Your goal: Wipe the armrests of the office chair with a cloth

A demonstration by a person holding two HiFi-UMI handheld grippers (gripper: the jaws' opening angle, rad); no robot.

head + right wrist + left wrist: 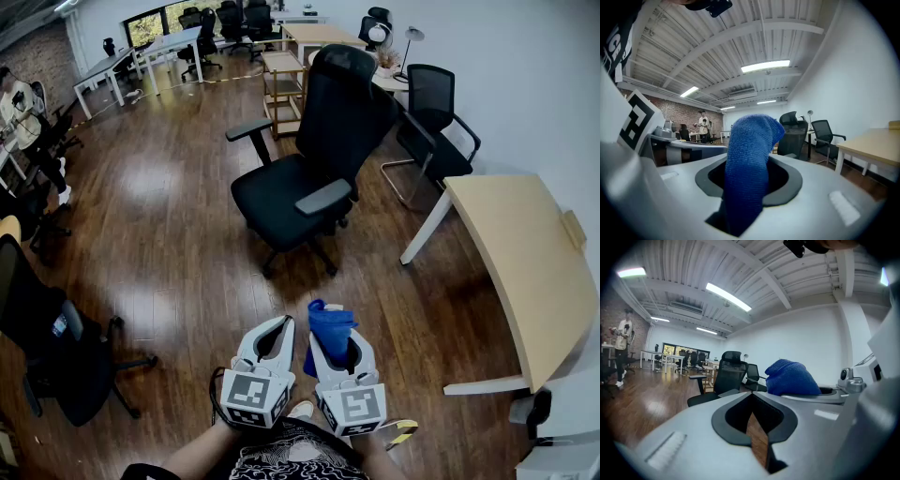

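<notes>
The black office chair stands on the wood floor ahead of me, with its far armrest and its grey-topped near armrest both bare. My two grippers are low in the head view, side by side, well short of the chair. The right gripper is shut on a blue cloth, which sticks up between its jaws. The left gripper is shut with nothing in it; only a sliver of floor shows between its jaws. In the left gripper view the cloth and the chair lie ahead.
A light wooden table runs along the right. A second black chair stands behind the office chair near a wooden shelf trolley. Another black chair is at my left. A person stands far left.
</notes>
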